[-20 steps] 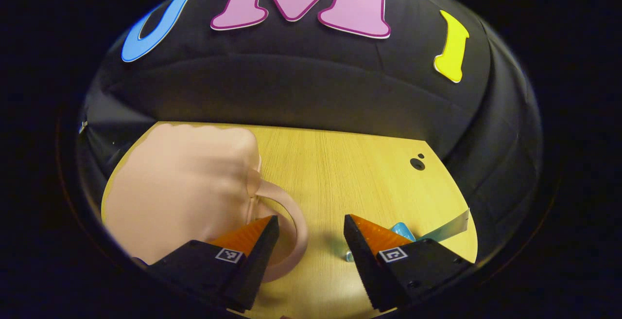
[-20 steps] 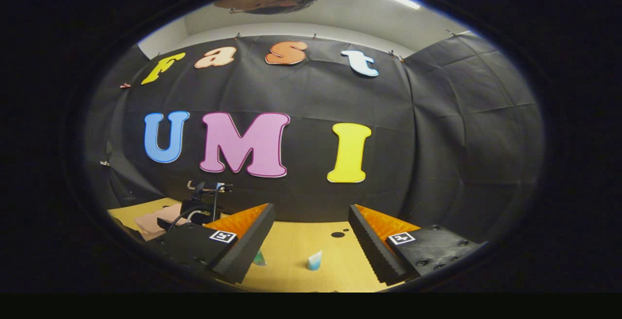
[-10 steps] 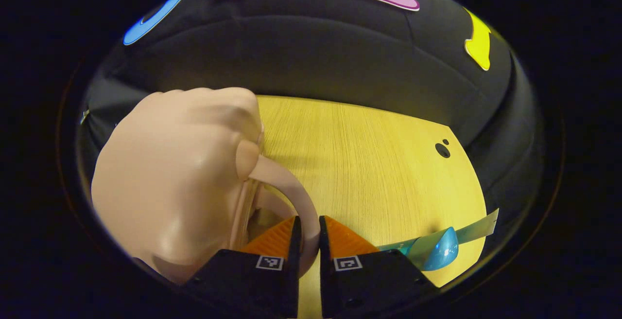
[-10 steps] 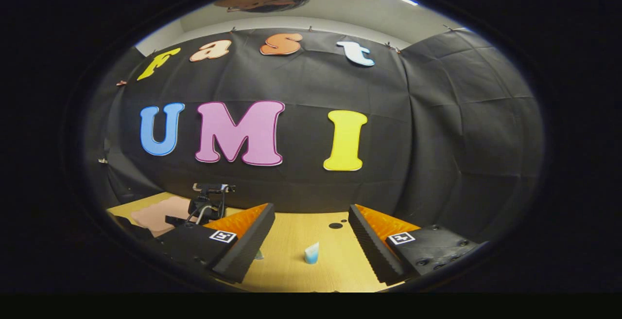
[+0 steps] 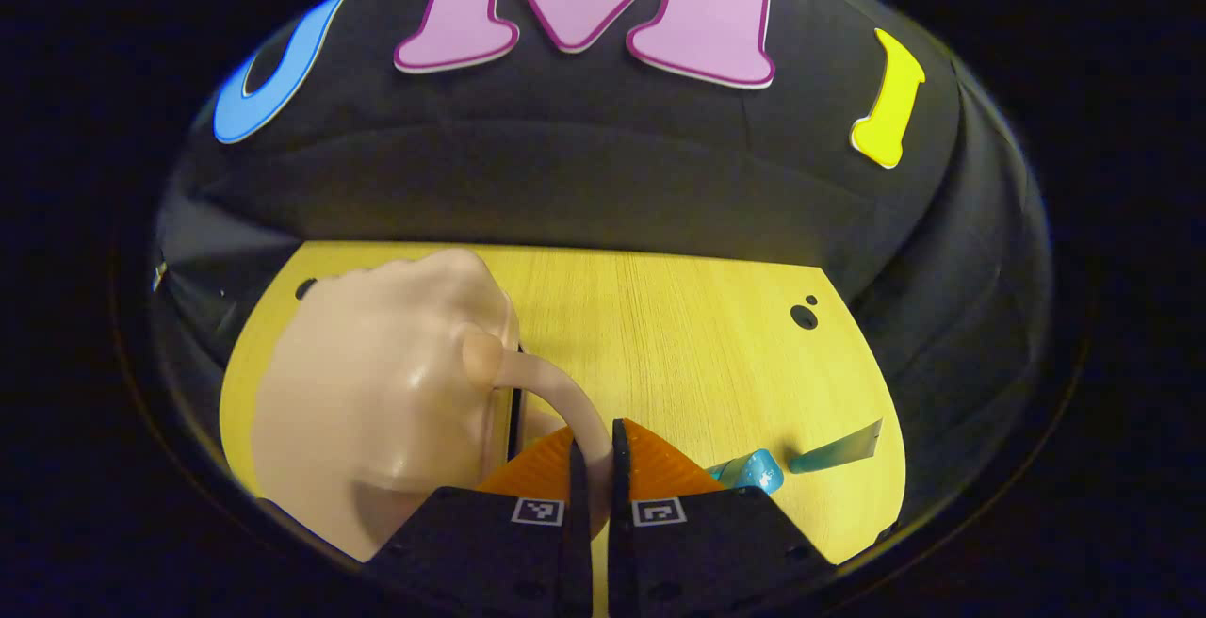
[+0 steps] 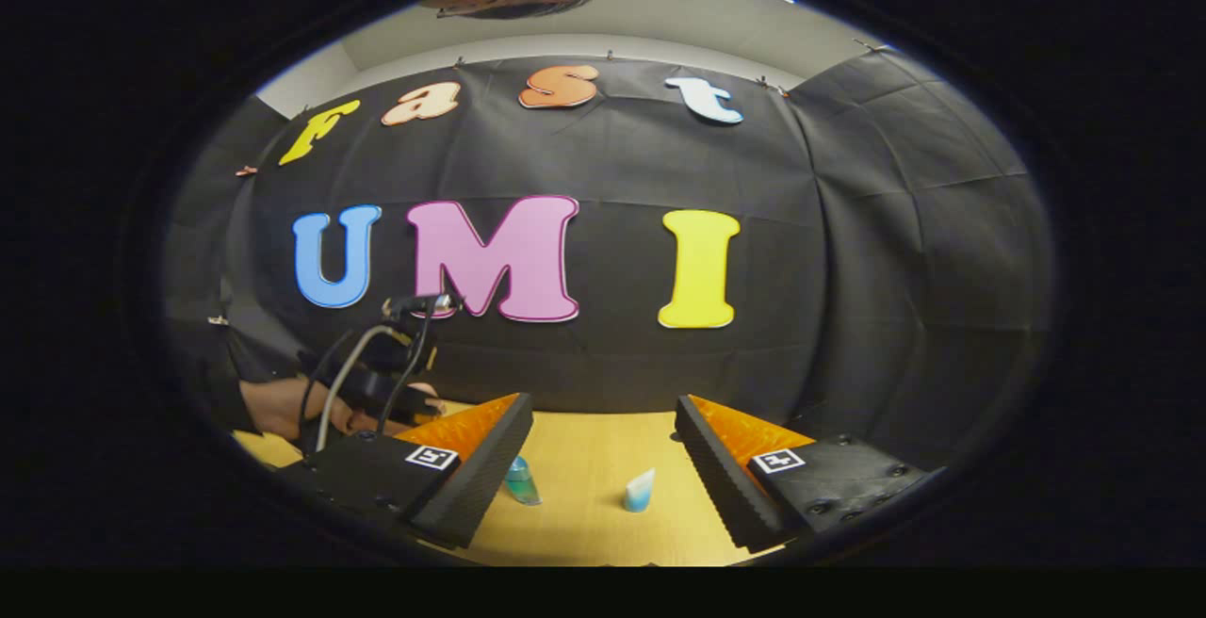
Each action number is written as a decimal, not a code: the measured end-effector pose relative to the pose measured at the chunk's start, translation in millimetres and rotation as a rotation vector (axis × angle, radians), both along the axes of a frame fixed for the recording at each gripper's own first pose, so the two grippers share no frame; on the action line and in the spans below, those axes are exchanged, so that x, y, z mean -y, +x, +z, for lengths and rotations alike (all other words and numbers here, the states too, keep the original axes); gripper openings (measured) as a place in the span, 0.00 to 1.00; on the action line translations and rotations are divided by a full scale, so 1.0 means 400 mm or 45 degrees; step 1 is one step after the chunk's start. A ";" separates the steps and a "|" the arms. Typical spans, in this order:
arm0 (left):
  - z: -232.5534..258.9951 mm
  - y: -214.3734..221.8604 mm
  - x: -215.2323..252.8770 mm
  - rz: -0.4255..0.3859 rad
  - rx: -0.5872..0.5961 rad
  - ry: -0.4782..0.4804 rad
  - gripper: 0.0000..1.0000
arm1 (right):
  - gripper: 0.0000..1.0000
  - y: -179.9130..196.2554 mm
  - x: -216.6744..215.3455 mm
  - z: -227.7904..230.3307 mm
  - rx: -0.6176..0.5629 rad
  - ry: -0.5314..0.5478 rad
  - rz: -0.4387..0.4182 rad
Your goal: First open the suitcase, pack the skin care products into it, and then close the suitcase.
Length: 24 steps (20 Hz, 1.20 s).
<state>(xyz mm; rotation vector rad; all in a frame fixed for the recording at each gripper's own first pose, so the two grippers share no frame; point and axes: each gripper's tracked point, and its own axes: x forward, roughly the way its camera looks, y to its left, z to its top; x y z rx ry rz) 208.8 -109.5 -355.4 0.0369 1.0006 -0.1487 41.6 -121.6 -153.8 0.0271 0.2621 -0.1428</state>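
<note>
The left gripper (image 5: 592, 448) has clamped onto the suitcase's handle (image 5: 556, 390) and lifted back (opening looks underway). The suitcase (image 5: 377, 411) sits at the counter's (image 5: 678, 335) left edge, skin care products (image 6: 639, 491) still out; the right gripper (image 6: 603, 453) hangs spread.

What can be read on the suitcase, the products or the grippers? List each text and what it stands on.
pink suitcase: no text.
blue tube, teal tube: any print is too small to read.
left gripper, right gripper: each finger carries a square coded marker, which is a pattern with no words or numbers.
</note>
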 end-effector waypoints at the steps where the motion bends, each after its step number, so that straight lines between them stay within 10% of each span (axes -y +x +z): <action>1: 0.050 0.009 -0.029 -0.039 0.010 0.046 0.11 | 0.97 0.000 -0.014 0.000 0.002 0.013 0.017; 13: 0.349 0.110 -0.691 -0.088 0.058 0.468 0.11 | 0.98 0.006 -0.208 -0.011 -0.026 0.062 0.150; 24: 0.040 0.136 -1.242 0.093 -0.032 0.568 0.09 | 0.95 0.005 -0.283 -0.134 -0.133 -0.035 0.066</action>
